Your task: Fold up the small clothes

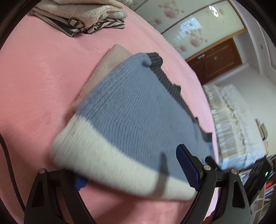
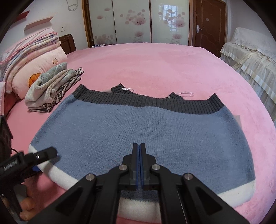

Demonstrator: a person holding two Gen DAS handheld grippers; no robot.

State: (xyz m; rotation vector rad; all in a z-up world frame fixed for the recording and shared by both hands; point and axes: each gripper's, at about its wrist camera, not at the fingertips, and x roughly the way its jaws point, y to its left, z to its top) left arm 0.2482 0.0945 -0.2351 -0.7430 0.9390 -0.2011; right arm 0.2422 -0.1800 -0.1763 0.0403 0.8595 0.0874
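A folded knit sweater [image 2: 141, 127], blue with a white band and a dark grey ribbed edge, lies on the pink bed [image 2: 155, 65]. In the left wrist view the sweater [image 1: 131, 110] looks lifted at its white end. My left gripper [image 1: 131, 172] is open, its jaws standing either side of the white edge; it also shows in the right wrist view [image 2: 39, 156] at the sweater's left corner. My right gripper [image 2: 139, 146] is shut and empty, resting over the middle of the blue panel.
A stack of folded clothes [image 2: 51, 89] lies at the left of the bed, also in the left wrist view [image 1: 81, 15]. Folded pink quilts [image 2: 29, 56] are behind it. A cream-covered sofa [image 2: 251, 56] stands to the right.
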